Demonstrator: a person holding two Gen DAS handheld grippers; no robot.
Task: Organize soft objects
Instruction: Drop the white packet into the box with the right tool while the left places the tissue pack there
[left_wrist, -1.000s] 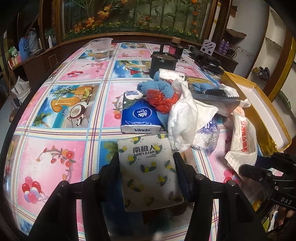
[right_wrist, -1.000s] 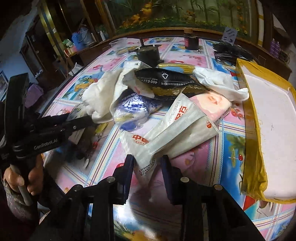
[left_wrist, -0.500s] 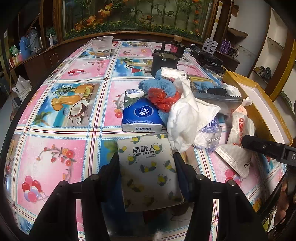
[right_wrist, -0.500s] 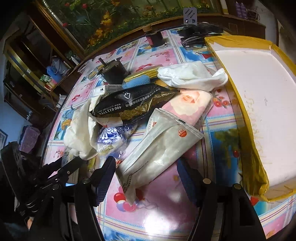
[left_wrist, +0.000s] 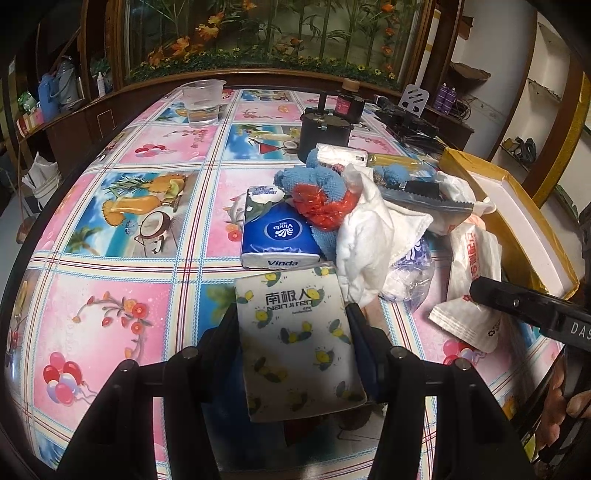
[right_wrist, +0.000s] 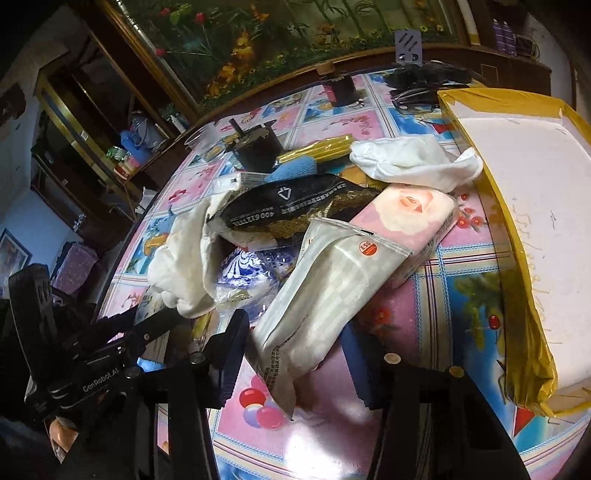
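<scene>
My left gripper (left_wrist: 291, 325) is shut on a white tissue pack with lemon print (left_wrist: 295, 339), held just in front of a blue Vinda tissue pack (left_wrist: 277, 236). Behind lie a blue towel (left_wrist: 314, 177), a red mesh (left_wrist: 321, 203) and a white cloth (left_wrist: 365, 229). My right gripper (right_wrist: 295, 343) is open, its fingers on either side of a long white plastic packet (right_wrist: 328, 295) that lies on the table. A pink tissue pack (right_wrist: 406, 218), a black packet (right_wrist: 295, 206), a blue-patterned bag (right_wrist: 243, 269) and a white sock (right_wrist: 410, 162) lie beyond.
A foam box with yellow tape (right_wrist: 532, 221) stands at the right. A black pot (left_wrist: 325, 133), a plastic cup (left_wrist: 201, 103) and a dark jar (right_wrist: 340, 90) stand farther back on the patterned tablecloth (left_wrist: 110, 295). Cables (right_wrist: 421, 85) lie at the far edge.
My right gripper opened from near shut, then came in around the white plastic packet, fingers either side. My left gripper kept still with the lemon-print pack.
</scene>
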